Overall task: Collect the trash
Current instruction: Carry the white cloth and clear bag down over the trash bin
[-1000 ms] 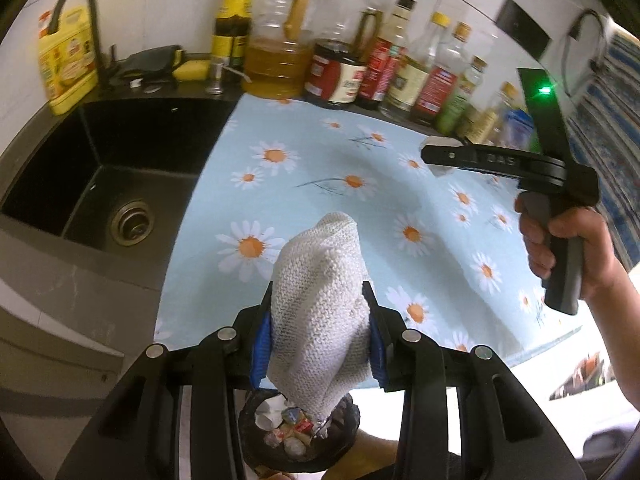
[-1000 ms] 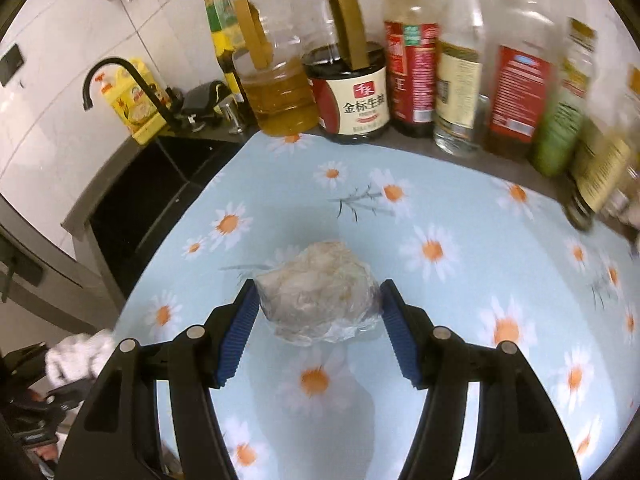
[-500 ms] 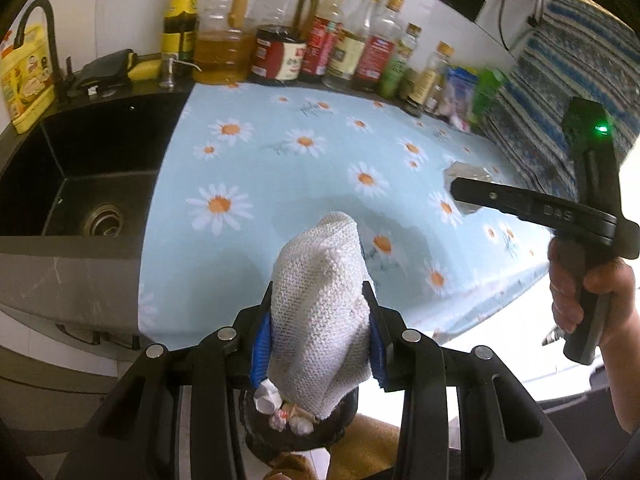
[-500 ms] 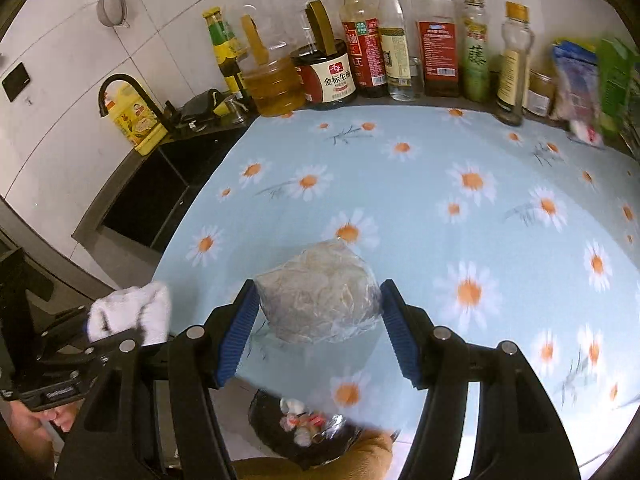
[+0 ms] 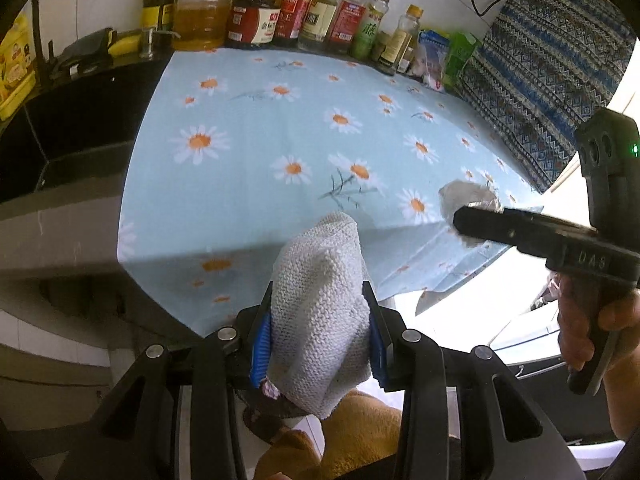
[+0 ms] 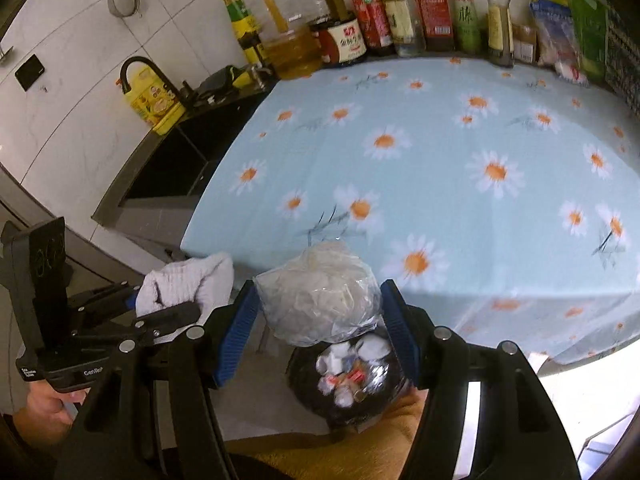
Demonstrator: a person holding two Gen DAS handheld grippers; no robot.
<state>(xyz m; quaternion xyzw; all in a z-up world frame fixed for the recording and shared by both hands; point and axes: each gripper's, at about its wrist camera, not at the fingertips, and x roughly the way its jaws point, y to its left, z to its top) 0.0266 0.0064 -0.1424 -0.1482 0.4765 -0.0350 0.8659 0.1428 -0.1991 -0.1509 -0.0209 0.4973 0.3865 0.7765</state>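
My left gripper is shut on a grey-white knitted rag, held off the counter's front edge. My right gripper is shut on a crumpled clear plastic bag of trash, held just above a black trash bin on the floor that holds several scraps. In the left wrist view the right gripper shows at the right with the plastic bag in it. In the right wrist view the left gripper and its rag show at the left.
The counter carries a light-blue daisy cloth. Several sauce and oil bottles line the back wall. A black sink with a tap and a yellow detergent bottle lies left. A patterned blue fabric hangs at the right.
Both grippers have pulled back from over the counter to beyond its front edge. The right gripper with the plastic bag now hangs over the trash bin.
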